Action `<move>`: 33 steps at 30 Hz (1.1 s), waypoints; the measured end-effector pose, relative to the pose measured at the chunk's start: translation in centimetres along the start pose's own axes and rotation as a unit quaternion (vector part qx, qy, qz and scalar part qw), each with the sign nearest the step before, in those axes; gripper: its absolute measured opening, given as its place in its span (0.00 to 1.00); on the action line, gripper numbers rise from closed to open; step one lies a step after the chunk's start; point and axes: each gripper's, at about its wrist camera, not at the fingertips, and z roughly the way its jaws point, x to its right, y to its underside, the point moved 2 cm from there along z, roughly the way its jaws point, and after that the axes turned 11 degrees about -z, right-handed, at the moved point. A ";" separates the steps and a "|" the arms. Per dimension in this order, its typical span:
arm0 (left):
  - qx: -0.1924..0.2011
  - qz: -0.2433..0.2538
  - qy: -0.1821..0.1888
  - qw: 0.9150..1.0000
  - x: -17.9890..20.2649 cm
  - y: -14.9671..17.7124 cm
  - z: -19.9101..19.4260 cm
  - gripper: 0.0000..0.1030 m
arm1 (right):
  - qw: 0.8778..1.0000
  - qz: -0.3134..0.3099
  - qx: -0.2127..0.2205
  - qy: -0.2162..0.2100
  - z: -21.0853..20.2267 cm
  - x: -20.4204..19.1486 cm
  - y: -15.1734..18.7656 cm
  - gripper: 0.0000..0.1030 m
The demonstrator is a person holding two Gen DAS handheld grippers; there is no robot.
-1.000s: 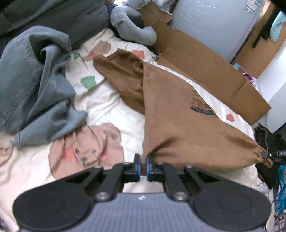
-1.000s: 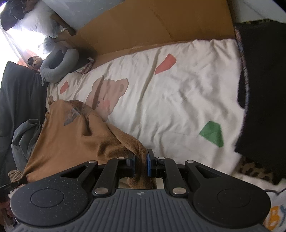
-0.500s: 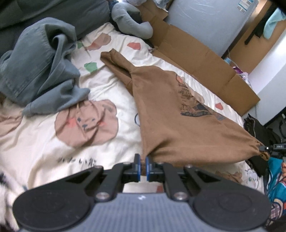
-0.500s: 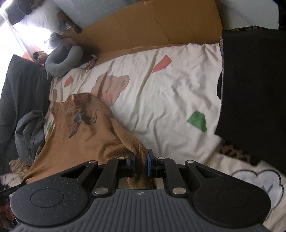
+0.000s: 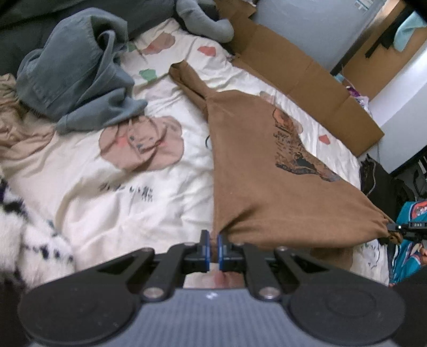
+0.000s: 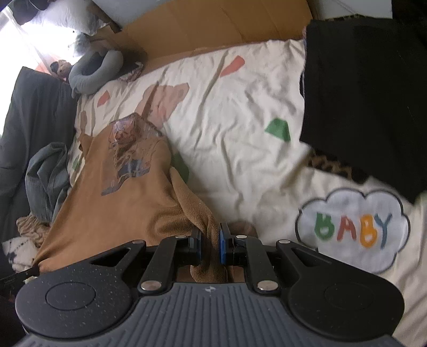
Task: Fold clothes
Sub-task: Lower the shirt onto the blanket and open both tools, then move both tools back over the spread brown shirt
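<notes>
Both tongs are pinched nearly shut on cloth: the left tongs (image 5: 212, 241) grip one bottom corner of the brown shirt (image 5: 267, 165), and the right tongs (image 6: 210, 240) clamp a bunched fold at the other corner. The shirt hangs stretched between them over the bed (image 5: 106, 192), its hem pulled taut along the near edge. Its long axis runs away from the tongs toward the head of the bed, narrowing to a twisted end that rests on the sheet, print side up.

Only the left view shows the right tongs' tip at the shirt's far corner, a heap of grey clothes (image 5: 74, 69) toward the bed's left side, beige cloth beside it, and a black-and-white fleecy thing at the near left corner. Only the right view shows a black garment (image 6: 368, 93) lying at the bed's right edge and a "BABY" cloud print (image 6: 352, 229) on the sheet. Cardboard (image 6: 213, 21) lines the far edge in both.
</notes>
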 end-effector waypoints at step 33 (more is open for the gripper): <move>-0.026 -0.013 -0.082 0.996 -1.2 -3.3 -2.2 0.33 | 0.997 0.044 0.043 0.040 -4.8 2.7 3.2 0.40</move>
